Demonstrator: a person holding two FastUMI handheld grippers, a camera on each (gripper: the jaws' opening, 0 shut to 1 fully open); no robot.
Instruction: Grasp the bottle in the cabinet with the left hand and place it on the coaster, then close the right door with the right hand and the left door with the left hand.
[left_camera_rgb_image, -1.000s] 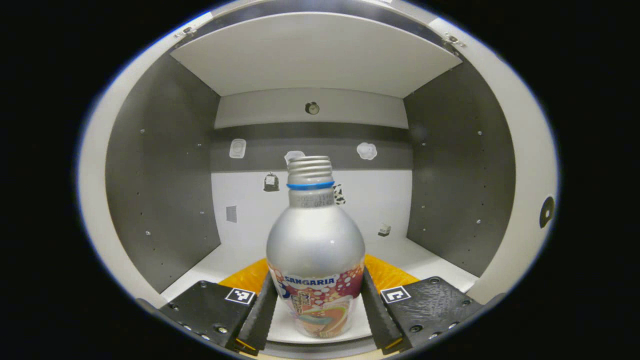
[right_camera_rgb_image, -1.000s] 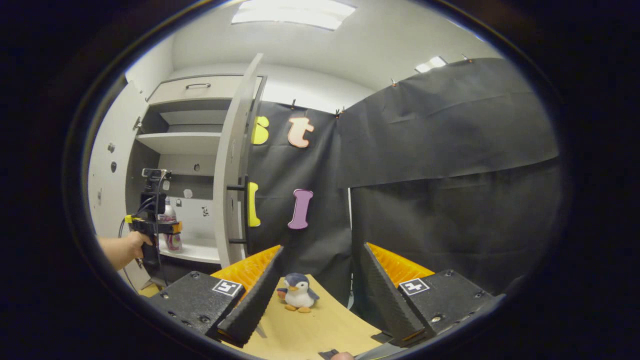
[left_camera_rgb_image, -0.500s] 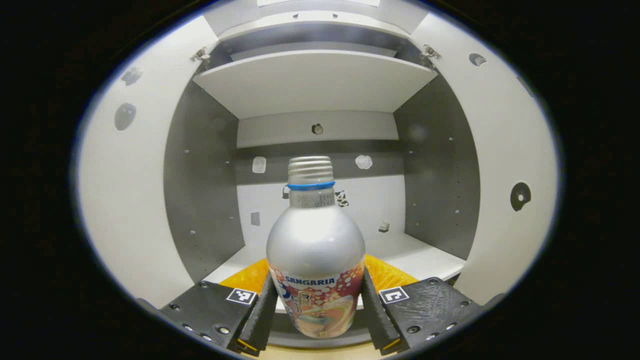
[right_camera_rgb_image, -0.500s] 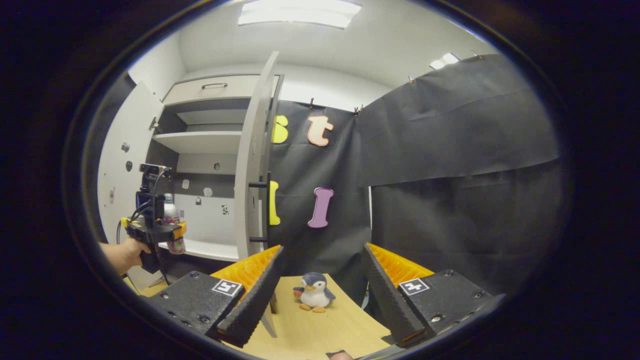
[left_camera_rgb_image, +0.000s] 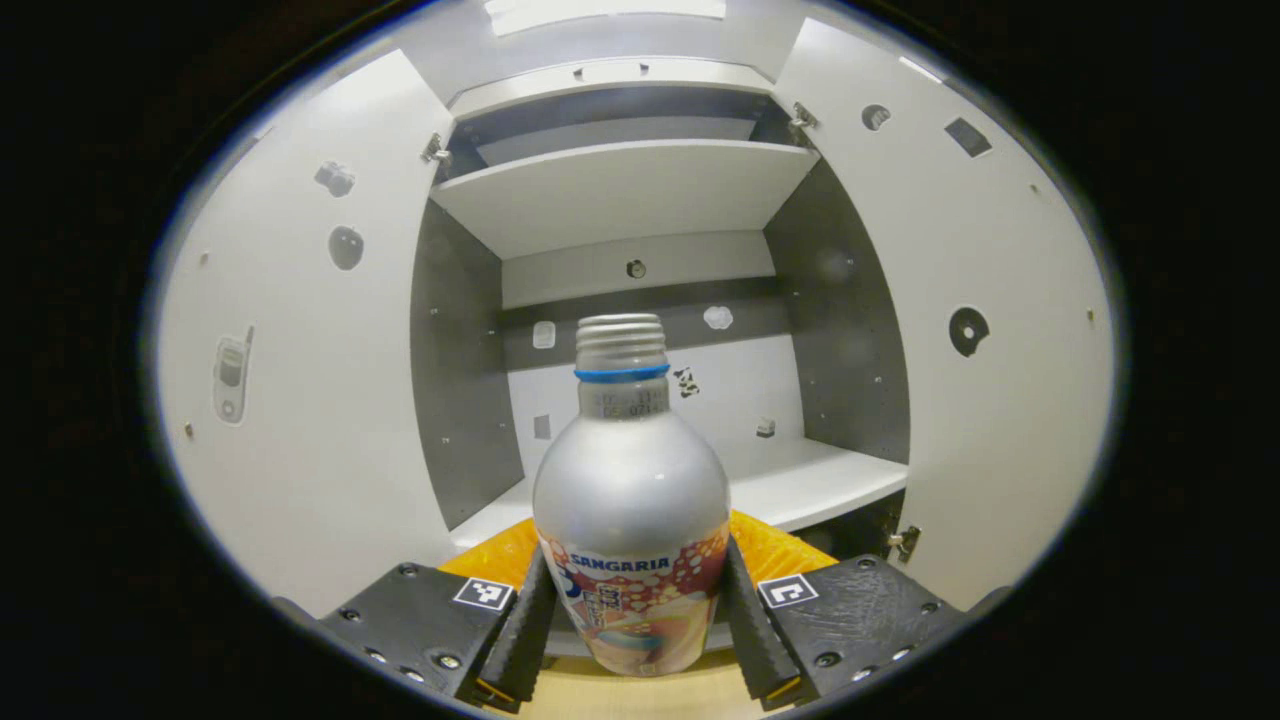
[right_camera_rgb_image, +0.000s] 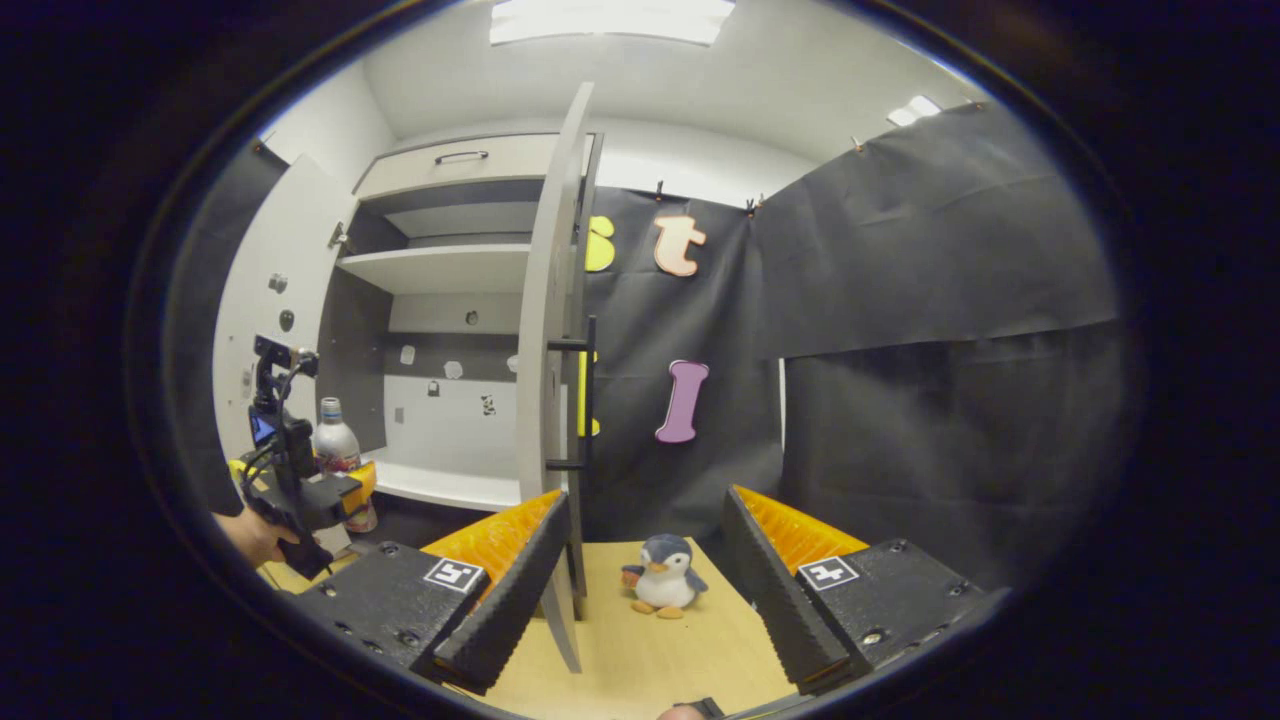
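— Between the left gripper's (left_camera_rgb_image: 637, 620) fingers, what is that?
— The bottle (left_camera_rgb_image: 630, 520). It stands upright, both fingers pressed against its lower sides, neck and threaded top well above them. In the right gripper view the same bottle is off at the left, held out in front of the cabinet's (right_camera_rgb_image: 445, 300) lower shelf (right_camera_rgb_image: 445, 487) by a hand (right_camera_rgb_image: 250, 535).
— Is it off the shelf, then?
— In the left gripper view the shelf's front edge sits behind the bottle, and a strip of wooden table (left_camera_rgb_image: 640, 695) shows under its base. Whether the base touches the table I cannot tell.
— And the doors?
— Both open. The left door (left_camera_rgb_image: 300, 400) and right door (left_camera_rgb_image: 990, 350) flank the bottle on either side with room between them.
— The right gripper (right_camera_rgb_image: 640, 590)?
— Fingers apart, nothing between them. It hangs over the table; the right door's edge stands just ahead of its left finger (right_camera_rgb_image: 505, 600), and a toy penguin (right_camera_rgb_image: 663, 576) sits on the table beyond the gap.
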